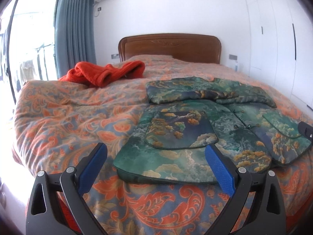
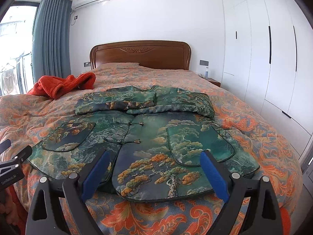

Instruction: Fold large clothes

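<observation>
A green padded jacket [image 1: 195,135] [image 2: 148,137] with a pine-tree print lies front up on the bed, hem toward me. Both sleeves [image 2: 140,101] are folded across the chest. My left gripper [image 1: 156,152] hovers open over the hem's left corner, nothing between its blue pads [image 1: 219,168]. My right gripper [image 2: 156,158] hovers open over the hem's right half, also holding nothing. The left gripper's body [image 2: 11,164] shows at the left edge of the right wrist view, and the right gripper's body [image 1: 306,131] at the right edge of the left wrist view.
An orange-and-blue paisley quilt [image 1: 78,121] [image 2: 254,121] covers the bed. A crumpled red fleece garment [image 1: 103,74] [image 2: 62,84] lies at the far left. A wooden headboard [image 2: 140,54] stands behind, a white wardrobe [image 2: 264,58] to the right, curtain and window to the left.
</observation>
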`<move>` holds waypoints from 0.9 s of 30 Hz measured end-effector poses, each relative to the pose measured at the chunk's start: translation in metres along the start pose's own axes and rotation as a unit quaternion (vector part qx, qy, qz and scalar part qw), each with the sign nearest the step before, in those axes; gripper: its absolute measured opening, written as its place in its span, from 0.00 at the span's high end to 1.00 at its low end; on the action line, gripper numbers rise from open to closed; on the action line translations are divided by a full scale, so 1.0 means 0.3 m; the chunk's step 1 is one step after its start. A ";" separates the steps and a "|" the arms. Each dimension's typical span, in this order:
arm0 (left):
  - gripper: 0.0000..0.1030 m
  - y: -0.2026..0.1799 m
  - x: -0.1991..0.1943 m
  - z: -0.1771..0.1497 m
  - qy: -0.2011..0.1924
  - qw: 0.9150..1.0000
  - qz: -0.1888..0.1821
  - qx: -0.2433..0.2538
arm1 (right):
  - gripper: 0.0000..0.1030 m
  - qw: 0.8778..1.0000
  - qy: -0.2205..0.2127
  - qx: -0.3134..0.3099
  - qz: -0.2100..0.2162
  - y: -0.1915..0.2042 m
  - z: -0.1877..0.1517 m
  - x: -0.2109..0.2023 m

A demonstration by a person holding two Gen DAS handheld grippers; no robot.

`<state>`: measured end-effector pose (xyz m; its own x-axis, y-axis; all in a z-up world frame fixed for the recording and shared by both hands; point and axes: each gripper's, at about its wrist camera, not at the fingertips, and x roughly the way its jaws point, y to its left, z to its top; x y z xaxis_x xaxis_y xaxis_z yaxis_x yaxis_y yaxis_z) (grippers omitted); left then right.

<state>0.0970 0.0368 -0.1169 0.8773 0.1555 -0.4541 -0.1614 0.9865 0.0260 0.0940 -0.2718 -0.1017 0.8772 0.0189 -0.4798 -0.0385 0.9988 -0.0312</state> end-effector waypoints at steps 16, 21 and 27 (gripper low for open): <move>0.03 0.005 0.014 -0.012 0.006 1.000 0.008 -0.005 | 0.08 0.999 0.011 -0.016 0.026 0.050 -0.027 0.014; 0.03 0.003 0.015 -0.014 0.009 1.000 0.007 -0.002 | 0.08 0.999 0.014 -0.016 0.026 0.051 -0.032 0.016; 0.03 -0.005 0.020 -0.017 0.014 1.000 0.004 0.003 | 0.08 0.999 0.018 -0.017 0.030 0.056 -0.040 0.017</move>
<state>0.1002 0.0359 -0.1243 0.8625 0.1626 -0.4793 -0.1663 0.9855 0.0350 0.0920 -0.2556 -0.1153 0.8548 0.0770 -0.5133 -0.1079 0.9937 -0.0306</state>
